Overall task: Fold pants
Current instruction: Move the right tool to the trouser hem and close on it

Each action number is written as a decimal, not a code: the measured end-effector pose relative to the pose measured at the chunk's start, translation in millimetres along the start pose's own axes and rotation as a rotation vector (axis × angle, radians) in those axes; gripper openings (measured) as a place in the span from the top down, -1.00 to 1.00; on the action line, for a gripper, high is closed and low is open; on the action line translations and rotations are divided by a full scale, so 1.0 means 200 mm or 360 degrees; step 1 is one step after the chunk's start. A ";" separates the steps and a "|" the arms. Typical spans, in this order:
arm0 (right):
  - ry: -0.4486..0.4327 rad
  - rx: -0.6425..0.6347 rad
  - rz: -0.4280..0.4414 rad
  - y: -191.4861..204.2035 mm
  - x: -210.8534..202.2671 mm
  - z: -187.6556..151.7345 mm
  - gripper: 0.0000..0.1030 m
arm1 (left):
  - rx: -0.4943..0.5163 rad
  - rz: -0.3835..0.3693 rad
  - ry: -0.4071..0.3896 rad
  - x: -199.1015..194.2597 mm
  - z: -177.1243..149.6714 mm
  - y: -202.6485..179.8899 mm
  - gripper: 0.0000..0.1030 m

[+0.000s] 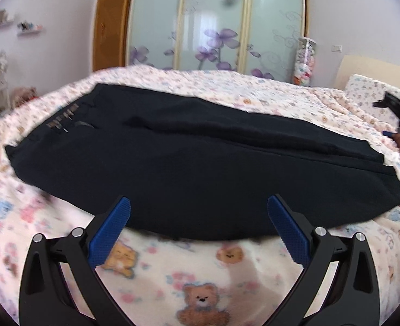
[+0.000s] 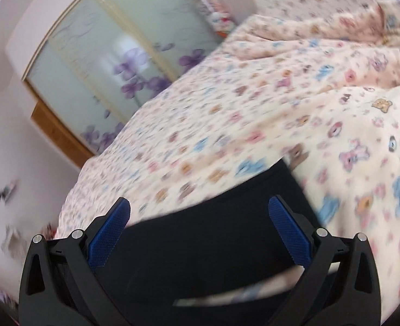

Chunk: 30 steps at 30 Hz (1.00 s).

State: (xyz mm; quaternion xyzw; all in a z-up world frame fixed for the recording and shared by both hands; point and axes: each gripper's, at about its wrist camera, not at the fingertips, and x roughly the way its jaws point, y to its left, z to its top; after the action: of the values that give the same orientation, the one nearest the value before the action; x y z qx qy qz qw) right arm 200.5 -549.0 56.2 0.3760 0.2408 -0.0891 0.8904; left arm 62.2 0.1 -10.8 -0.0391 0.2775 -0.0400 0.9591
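A pair of dark navy fabric pants [image 1: 189, 157] lies spread flat across a bed covered by a cream fleece blanket printed with teddy bears and small flowers [image 1: 227, 266]. The waistband sits toward the left end and the leg hems toward the right, one leg laid over the other.

The left gripper [image 1: 198, 212], black with blue textured pads, hovers at the near long edge of the pants, its fingers spread wide and holding nothing.

The right gripper [image 2: 198, 212], of the same make, hangs over the hem end of the pants [image 2: 213, 231], its fingers also wide apart and empty. This view is tilted and blurred.

Behind the bed stands a wardrobe with frosted glass sliding doors painted with purple flowers [image 1: 216, 27]. A tall clear jar of pale round items [image 1: 305, 61] stands beside it.
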 end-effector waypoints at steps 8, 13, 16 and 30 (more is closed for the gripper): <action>0.0014 0.0051 -0.0262 -0.19 0.28 0.12 -0.59 | -0.0061 -0.0121 0.0194 0.14 -0.02 0.03 -0.97; 0.0043 0.0068 -0.0413 -0.26 0.39 0.11 -0.37 | -0.0085 -0.0166 0.0219 0.15 -0.04 0.05 -0.97; 0.0114 0.0038 -0.0518 -0.30 0.46 0.07 0.25 | -0.0080 -0.0155 0.0240 0.17 -0.04 0.04 -0.97; -0.0158 -0.0165 0.0141 -0.11 -0.20 -0.09 0.72 | -0.0104 -0.0184 0.0282 0.21 -0.04 0.09 -0.97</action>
State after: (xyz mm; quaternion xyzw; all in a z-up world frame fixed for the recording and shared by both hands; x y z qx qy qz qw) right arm 152.3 -552.7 51.6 0.3347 0.1836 -0.0556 0.9226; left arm 93.5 12.7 -41.0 -0.0826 0.3596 -0.0895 0.9251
